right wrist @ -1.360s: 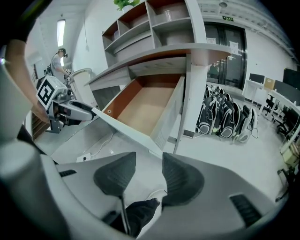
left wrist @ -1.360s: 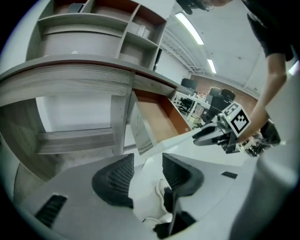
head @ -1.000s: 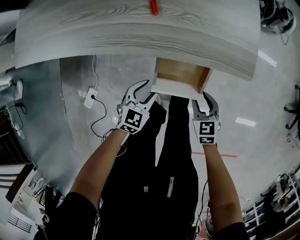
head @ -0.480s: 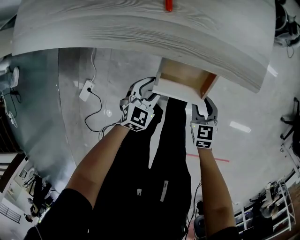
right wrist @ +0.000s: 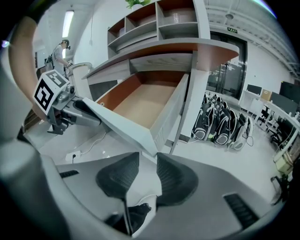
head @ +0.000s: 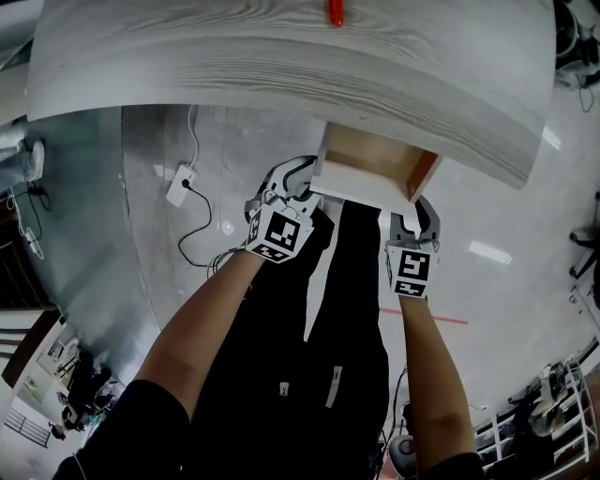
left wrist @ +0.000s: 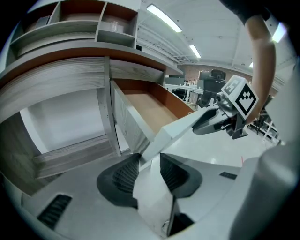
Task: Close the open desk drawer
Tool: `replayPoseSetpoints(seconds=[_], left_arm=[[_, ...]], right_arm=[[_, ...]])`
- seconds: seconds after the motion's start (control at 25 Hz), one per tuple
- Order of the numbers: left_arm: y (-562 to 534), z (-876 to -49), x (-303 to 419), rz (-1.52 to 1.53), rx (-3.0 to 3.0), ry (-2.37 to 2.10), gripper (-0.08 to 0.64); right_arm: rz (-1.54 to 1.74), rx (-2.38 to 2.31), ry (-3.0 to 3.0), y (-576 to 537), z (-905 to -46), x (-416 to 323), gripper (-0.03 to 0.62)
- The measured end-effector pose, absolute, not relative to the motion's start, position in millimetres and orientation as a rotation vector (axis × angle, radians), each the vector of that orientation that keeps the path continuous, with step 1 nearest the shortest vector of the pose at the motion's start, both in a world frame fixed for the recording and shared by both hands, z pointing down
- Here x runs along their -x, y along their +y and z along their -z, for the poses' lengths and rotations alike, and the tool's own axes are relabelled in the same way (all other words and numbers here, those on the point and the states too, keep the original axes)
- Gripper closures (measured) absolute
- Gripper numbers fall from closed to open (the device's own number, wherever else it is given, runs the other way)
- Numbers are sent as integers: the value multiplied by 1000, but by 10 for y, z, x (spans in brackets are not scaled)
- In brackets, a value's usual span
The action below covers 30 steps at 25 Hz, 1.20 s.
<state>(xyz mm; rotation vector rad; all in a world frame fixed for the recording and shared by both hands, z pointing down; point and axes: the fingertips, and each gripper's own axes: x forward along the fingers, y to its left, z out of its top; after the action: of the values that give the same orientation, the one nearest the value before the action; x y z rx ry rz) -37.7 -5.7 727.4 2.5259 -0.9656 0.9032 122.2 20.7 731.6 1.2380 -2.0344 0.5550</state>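
The left gripper (left wrist: 150, 159) has its jaws closed on the near left corner of the drawer (left wrist: 150, 105) front; the right gripper (right wrist: 148, 159) has its jaws a little apart with nothing between them, their tips just under the front's right corner. The drawer stands pulled out from under the desk (head: 281, 56), its brown bottom bare. A red thing (head: 335, 11) lies on the pale wood-grain top. Shelves (right wrist: 159, 18) rise above the desk. On the glossy grey floor (head: 234, 141) a power strip (head: 180, 187) lies to the left with its black cable, and black bags (right wrist: 225, 124) stand to the right. Strip lights (left wrist: 164, 18) run along the ceiling
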Motion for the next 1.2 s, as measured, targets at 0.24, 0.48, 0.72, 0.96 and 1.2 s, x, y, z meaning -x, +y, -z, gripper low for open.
replayPoseSetpoints(seconds=[0.24, 0.48, 0.72, 0.96, 1.2], left_arm=[[-38, -7256, 401, -917, -2514, -928, 414], [60, -7156, 353, -945, -2527, -873, 426], [116, -6960, 369, -886, -2489, -879, 434], [52, -6703, 324, -819, -2475, -889, 436], [34, -6558, 334, -735, -2418, -951, 439]], right_arm=[[-559, -1239, -2037, 183, -7252, -1266, 506], [-555, -1240, -2066, 217, -7134, -1339, 506], [-591, -1276, -2094, 259, -6950, -1332, 509], [-658, -1392, -2105, 229, -6724, -1377, 509], [-736, -1461, -2124, 206, -6591, -1389, 509]])
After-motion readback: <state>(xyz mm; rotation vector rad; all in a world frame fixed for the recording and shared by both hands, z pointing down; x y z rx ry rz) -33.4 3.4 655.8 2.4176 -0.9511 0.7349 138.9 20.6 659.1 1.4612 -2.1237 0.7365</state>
